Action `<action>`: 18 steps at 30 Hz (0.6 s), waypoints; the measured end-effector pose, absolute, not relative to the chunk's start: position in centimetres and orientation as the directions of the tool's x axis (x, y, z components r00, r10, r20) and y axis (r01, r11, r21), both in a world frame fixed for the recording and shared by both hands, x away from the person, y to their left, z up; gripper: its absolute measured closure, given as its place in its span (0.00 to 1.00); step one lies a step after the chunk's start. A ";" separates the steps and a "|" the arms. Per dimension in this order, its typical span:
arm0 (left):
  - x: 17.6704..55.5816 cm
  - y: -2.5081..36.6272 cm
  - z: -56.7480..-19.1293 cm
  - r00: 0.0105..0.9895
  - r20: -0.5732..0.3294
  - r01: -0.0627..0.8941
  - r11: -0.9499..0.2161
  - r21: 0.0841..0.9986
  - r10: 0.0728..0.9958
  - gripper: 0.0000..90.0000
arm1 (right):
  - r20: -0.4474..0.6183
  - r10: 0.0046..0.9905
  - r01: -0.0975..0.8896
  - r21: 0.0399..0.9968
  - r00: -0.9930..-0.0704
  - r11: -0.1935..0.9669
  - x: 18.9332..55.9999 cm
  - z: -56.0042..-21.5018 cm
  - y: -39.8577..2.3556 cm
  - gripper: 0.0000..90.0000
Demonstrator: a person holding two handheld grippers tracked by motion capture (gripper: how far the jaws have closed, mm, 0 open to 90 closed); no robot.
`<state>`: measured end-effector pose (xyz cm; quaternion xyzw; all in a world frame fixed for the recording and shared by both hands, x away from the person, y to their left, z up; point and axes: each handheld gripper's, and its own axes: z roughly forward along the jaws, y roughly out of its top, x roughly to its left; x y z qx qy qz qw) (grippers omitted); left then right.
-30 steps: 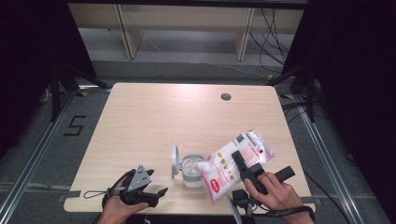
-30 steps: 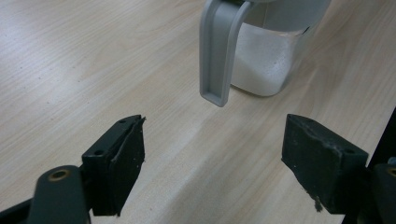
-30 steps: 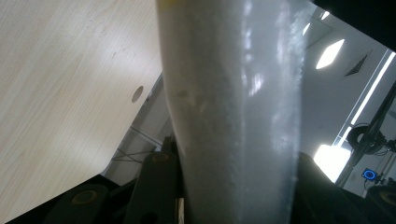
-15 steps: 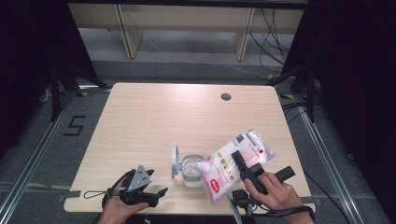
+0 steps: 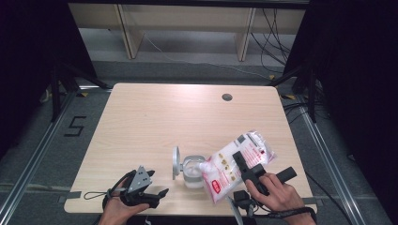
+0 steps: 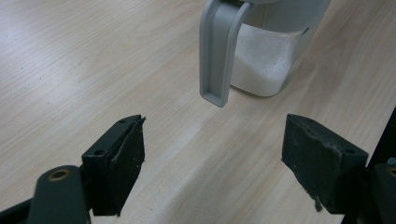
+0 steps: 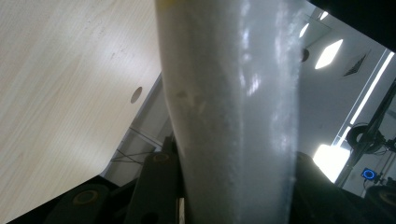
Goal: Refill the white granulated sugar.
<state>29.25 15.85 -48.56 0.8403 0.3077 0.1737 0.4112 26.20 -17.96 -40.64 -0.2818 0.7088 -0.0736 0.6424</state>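
Observation:
A clear plastic container (image 5: pixel 191 172) holding white powder stands near the table's front edge, its grey lid (image 5: pixel 176 162) flipped open to its left. My right gripper (image 5: pixel 242 162) is shut on a white bag (image 5: pixel 225 171) with a red label, tilted so that its lower corner sits over the container's mouth. In the right gripper view the bag (image 7: pixel 233 102) is pressed between the jaws. My left gripper (image 5: pixel 157 197) rests open at the front edge, left of the container. Its view shows the container (image 6: pixel 268 60) and the hanging lid (image 6: pixel 217 51) just beyond the spread fingers (image 6: pixel 123 163).
The light wooden table (image 5: pixel 155 122) has a round cable hole (image 5: pixel 227 97) at the back right. Beyond its far edge are shelf legs and cables on the floor. Dark frames stand on both sides.

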 end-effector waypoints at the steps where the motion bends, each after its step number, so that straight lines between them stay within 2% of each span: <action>1: 29.3 15.9 -48.6 0.750 0.039 0.374 -0.473 0.798 0.660 0.23 | -0.860 -0.510 -0.310 -0.483 -0.006 0.818 26.3 -40.5 -17.9 0.78; 18: 29.2 15.9 -48.6 0.749 0.038 0.373 -0.468 0.801 0.662 0.23 | -0.866 -0.500 -0.307 -0.474 -0.009 0.825 26.2 -40.4 -18.0 0.79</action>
